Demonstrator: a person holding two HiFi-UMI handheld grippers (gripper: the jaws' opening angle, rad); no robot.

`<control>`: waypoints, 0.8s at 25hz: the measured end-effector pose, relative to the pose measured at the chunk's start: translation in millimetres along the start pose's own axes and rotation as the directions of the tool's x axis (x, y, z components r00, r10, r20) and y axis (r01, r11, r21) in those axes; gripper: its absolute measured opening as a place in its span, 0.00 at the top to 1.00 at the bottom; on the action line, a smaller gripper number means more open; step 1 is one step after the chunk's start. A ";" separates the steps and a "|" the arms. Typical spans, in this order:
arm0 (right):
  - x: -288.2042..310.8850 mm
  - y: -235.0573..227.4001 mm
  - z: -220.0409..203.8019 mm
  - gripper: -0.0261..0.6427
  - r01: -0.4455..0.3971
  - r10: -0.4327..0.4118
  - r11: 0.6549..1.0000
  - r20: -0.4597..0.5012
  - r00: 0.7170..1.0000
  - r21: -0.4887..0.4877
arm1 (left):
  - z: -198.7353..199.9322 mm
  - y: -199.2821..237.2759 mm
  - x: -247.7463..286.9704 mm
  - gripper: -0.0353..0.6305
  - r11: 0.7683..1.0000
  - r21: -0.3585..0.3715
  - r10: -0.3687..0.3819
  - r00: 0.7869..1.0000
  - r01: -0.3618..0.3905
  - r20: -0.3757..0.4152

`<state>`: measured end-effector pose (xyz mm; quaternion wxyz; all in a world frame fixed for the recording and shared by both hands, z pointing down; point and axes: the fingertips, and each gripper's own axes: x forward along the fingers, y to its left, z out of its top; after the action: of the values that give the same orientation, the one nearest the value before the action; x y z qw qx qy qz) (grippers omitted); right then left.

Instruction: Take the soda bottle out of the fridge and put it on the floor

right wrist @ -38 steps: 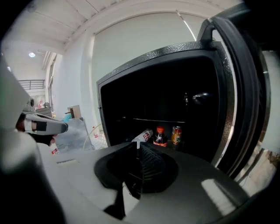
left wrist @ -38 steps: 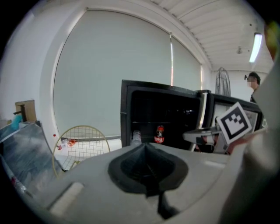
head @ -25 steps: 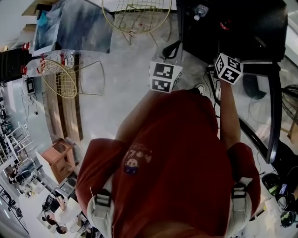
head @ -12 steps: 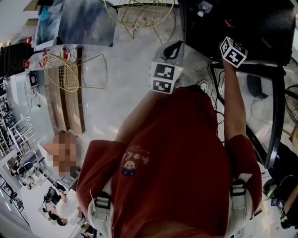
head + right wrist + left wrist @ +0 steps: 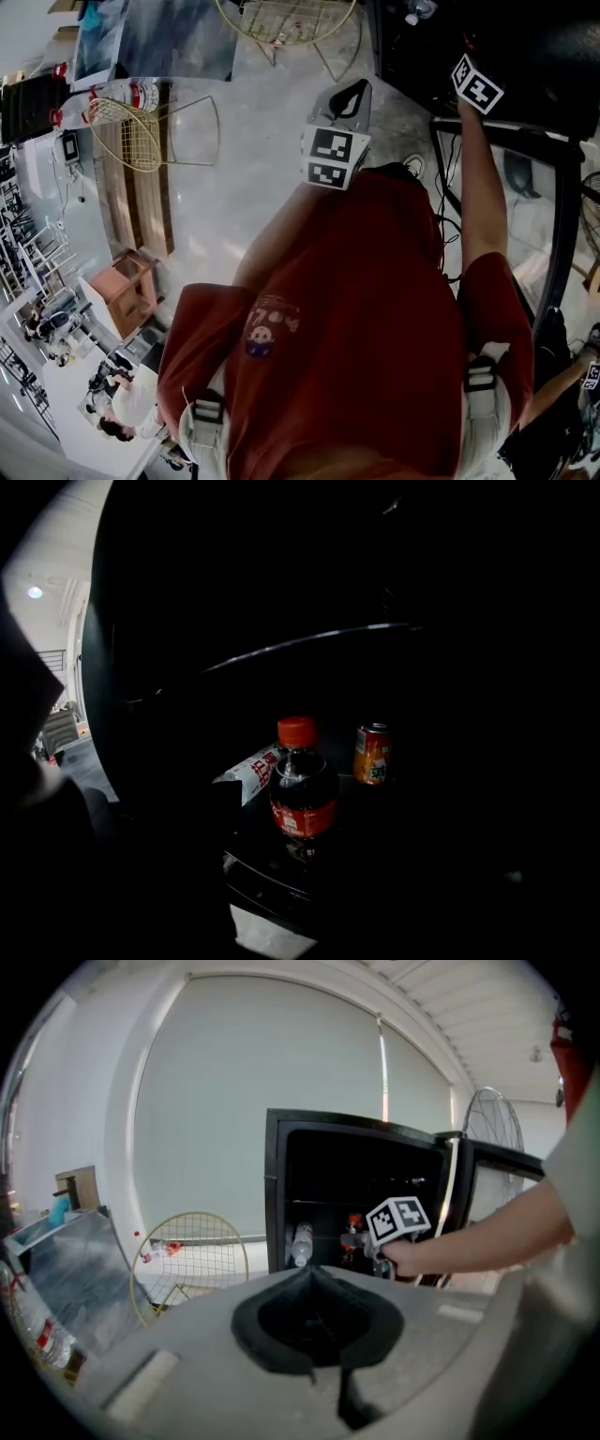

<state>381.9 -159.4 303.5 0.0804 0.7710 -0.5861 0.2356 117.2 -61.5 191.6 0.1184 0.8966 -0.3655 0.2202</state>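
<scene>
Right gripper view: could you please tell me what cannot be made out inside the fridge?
- Right gripper view: darkness hides everything around the soda bottle and can. The white-labelled item is partly behind the soda bottle.
- Head view: the fridge interior is mostly black.
- Left gripper view: shelf items are too small to identify.

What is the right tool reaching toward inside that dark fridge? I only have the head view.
Observer: A soda bottle with a red cap, upright on a shelf, straight ahead of the right tool.
Operator: Is it gripped yet?
Observer: No. The jaws have just been opening; the bottle stands free ahead, no pad touching it.
Operator: Anything else on the shelf?
Observer: An orange can behind it to the right, and a white carton lying behind it to the left.
</scene>
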 end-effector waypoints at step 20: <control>30.3 -4.2 -10.7 0.41 0.001 -0.001 1.000 -0.056 0.998 0.009 | -6.9 7.0 -3.0 0.95 0.999 -0.010 0.030 0.999 -0.031 -0.023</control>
<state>389.1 -180.1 327.3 0.0935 0.7647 -0.5823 0.2596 108.2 -62.0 196.6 0.1236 0.8878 -0.3788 0.2303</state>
